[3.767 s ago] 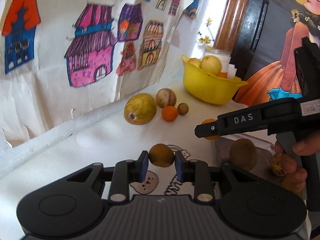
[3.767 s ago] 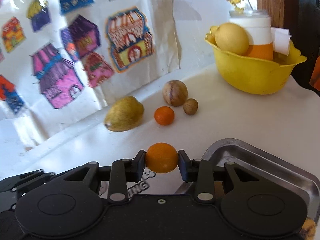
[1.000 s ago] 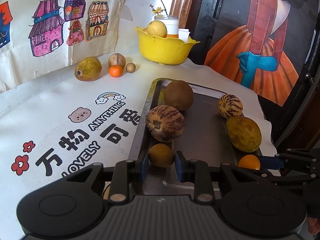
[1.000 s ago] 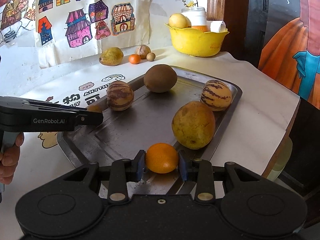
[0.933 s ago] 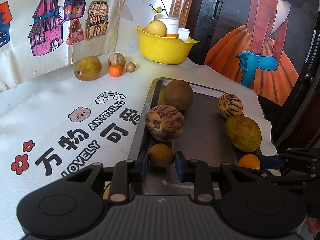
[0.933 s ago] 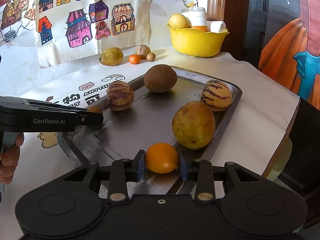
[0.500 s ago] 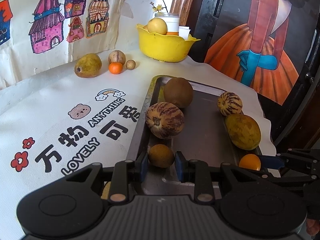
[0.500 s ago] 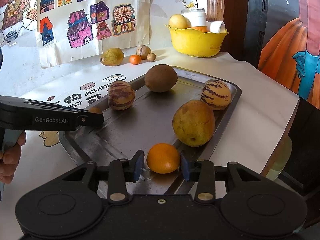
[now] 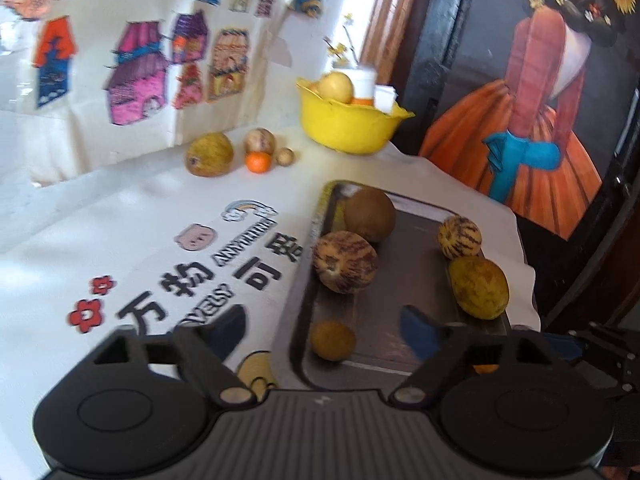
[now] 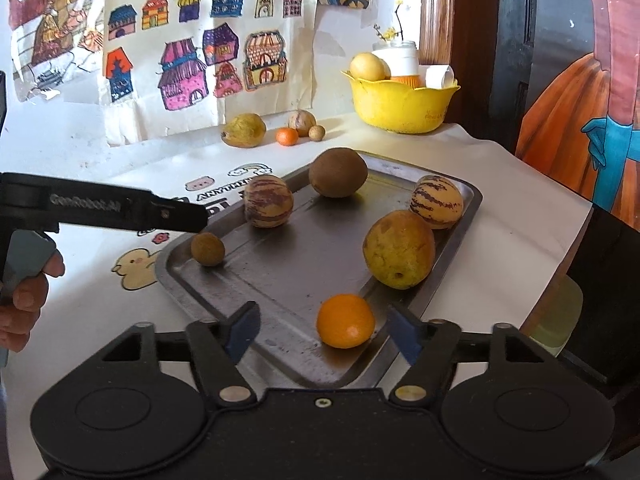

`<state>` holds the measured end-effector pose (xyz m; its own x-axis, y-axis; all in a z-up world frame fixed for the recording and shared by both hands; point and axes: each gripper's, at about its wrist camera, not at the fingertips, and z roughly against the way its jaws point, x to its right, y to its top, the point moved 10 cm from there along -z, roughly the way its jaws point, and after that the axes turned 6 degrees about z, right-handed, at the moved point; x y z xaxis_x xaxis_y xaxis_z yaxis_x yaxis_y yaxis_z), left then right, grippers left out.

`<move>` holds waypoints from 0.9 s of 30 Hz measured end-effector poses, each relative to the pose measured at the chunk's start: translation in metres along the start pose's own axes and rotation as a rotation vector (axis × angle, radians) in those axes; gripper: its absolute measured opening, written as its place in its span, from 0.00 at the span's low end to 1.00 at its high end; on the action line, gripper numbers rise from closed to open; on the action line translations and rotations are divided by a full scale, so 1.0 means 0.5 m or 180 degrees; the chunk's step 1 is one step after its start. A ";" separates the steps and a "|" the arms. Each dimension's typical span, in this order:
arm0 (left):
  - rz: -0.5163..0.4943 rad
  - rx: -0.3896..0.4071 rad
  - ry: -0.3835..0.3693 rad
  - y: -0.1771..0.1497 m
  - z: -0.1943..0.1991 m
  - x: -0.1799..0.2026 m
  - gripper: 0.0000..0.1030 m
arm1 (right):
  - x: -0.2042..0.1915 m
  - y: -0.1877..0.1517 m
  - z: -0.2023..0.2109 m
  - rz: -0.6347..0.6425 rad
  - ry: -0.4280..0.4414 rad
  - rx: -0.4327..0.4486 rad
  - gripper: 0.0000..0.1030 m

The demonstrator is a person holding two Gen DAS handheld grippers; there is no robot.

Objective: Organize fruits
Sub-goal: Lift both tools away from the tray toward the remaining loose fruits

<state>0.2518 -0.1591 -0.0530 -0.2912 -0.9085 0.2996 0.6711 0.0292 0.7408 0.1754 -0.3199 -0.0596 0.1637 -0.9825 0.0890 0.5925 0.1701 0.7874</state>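
A metal tray [image 10: 304,280] [image 9: 400,292] holds several fruits. A small brown fruit [image 9: 333,340] [image 10: 207,249] lies at its near left corner, just ahead of my open left gripper [image 9: 324,332]. An orange [image 10: 345,321] lies at the tray's near edge between the spread fingers of my open right gripper [image 10: 324,332]. Also on the tray are two striped melons [image 10: 269,201] [image 10: 437,201], a large brown fruit [image 10: 338,173] and a yellow-green fruit [image 10: 399,249]. The left gripper's side [image 10: 120,210] shows in the right wrist view.
A yellow bowl [image 10: 402,100] with fruit and a jar stands at the back. A pear [image 10: 244,130], a small orange [image 10: 287,136], a striped fruit [image 10: 301,119] and a small nut-like fruit [image 10: 317,132] lie by the wall. The table edge drops off to the right of the tray.
Both grippers have opened and pulled back. The small brown fruit and the orange now lie free on the tray.
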 end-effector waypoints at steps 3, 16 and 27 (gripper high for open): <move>0.0079 0.0064 0.0007 0.002 0.027 -0.017 1.00 | -0.009 -0.003 0.019 -0.0057 0.0011 0.0040 0.88; 0.0081 -0.0158 0.0251 -0.051 0.103 -0.107 1.00 | -0.086 -0.055 0.074 -0.0045 0.0015 -0.0345 0.99; 0.0309 -0.0360 0.0606 -0.050 0.140 -0.199 1.00 | -0.155 -0.017 0.066 -0.0328 0.0405 -0.0449 0.99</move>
<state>0.2162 -0.0399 -0.0591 -0.0949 -0.9663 0.2394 0.7649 0.0831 0.6387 0.1317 -0.2476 -0.0531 0.1894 -0.9792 -0.0723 0.7144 0.0869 0.6943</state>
